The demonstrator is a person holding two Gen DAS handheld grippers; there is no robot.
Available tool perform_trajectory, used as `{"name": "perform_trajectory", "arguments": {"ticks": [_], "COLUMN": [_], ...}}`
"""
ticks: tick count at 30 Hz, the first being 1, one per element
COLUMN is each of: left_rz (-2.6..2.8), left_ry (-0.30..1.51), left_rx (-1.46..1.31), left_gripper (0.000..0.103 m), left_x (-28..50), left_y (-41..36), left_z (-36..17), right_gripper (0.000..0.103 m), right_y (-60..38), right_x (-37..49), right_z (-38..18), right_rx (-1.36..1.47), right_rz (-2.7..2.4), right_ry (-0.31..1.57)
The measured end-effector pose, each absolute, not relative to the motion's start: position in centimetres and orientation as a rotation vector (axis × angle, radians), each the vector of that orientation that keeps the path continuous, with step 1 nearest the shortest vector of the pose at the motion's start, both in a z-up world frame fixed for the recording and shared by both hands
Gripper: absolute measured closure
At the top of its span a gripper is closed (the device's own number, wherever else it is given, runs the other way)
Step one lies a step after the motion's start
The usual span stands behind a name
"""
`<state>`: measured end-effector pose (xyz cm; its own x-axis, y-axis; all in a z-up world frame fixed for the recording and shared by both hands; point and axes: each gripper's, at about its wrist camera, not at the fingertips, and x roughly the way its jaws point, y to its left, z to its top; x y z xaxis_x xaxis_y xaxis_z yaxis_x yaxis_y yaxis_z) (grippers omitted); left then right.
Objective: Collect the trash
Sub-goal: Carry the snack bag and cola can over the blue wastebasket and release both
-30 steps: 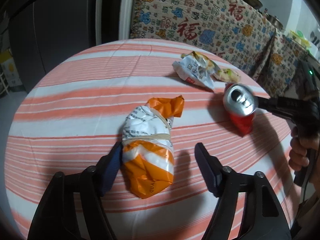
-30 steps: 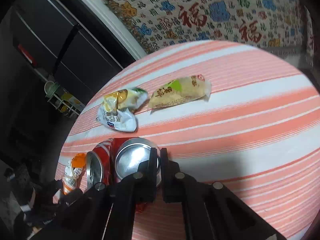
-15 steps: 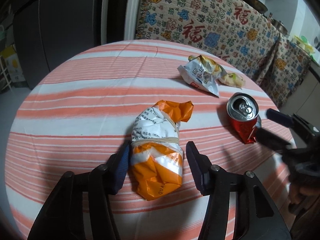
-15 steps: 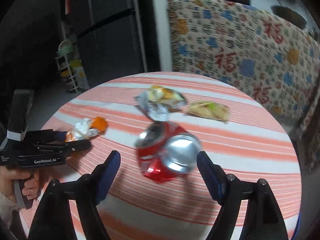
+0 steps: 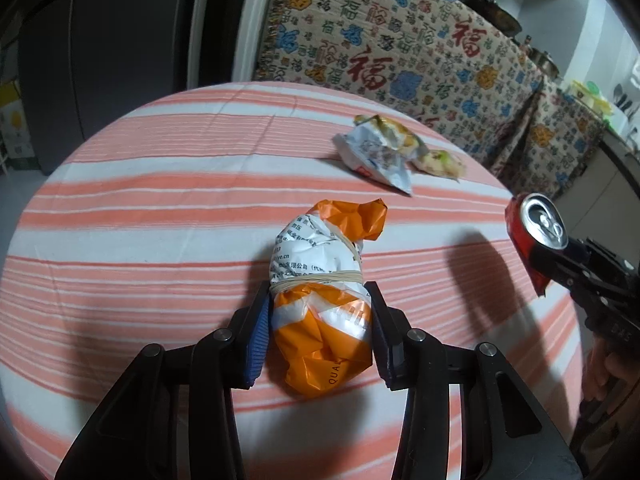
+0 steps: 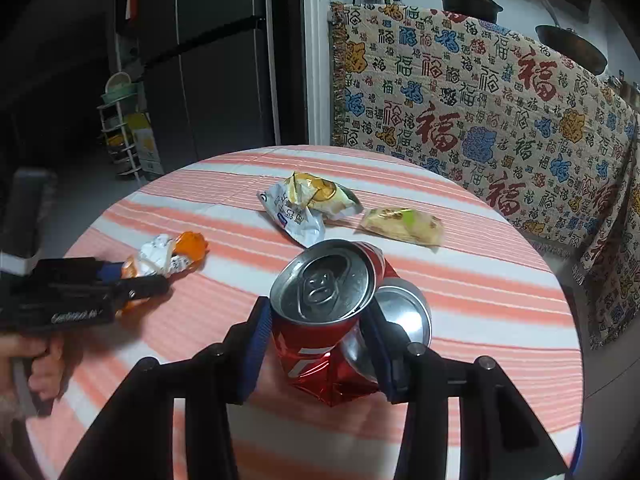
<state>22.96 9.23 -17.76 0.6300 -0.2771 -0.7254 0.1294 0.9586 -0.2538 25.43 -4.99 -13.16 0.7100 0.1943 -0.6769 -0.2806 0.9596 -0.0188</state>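
An orange-and-white plastic bag [image 5: 320, 272], tied with a rubber band, lies on the striped round table [image 5: 160, 200]. My left gripper [image 5: 316, 300] straddles its lower half. Its jaws are closing, and both pads touch the bag's sides. A crushed red soda can [image 6: 324, 292], folded so top and bottom both show, sits between the pads of my right gripper [image 6: 320, 312], whose jaws are also closing on it. In the left wrist view that can [image 5: 536, 224] hangs above the table's right edge and casts a shadow. From the right wrist view, the bag [image 6: 168, 256] lies far left.
A torn silver-white snack wrapper [image 6: 304, 208] and a yellow-green snack packet [image 6: 404, 224] lie at the far side of the table. A patterned cloth [image 6: 480, 120] hangs behind. A dark fridge [image 6: 216, 80] and a small rack [image 6: 124, 136] stand at the back left.
My left jaws narrowed from wide apart to touching the bag. My right gripper rolled upright, opened wide, then came in around the can, which moved right and up off the table.
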Motion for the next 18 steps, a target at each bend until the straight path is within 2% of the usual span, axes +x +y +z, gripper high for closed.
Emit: {"name": "perform_trajectory", "arguments": {"ticks": [18], "left_rz": [-0.357], "left_ry": [0.728], "left_rx": [0.044], "left_gripper": [0.058], "left_x": [18.1], "left_y": [-4.0], "left_z": [-11.2], "right_gripper": [0.057], "right_y": [-15.8], "right_x": [18.2], "right_z": [-9.4], "right_rx": [-0.045], "right_rz": [0.206], "right_ry": [0.699]}}
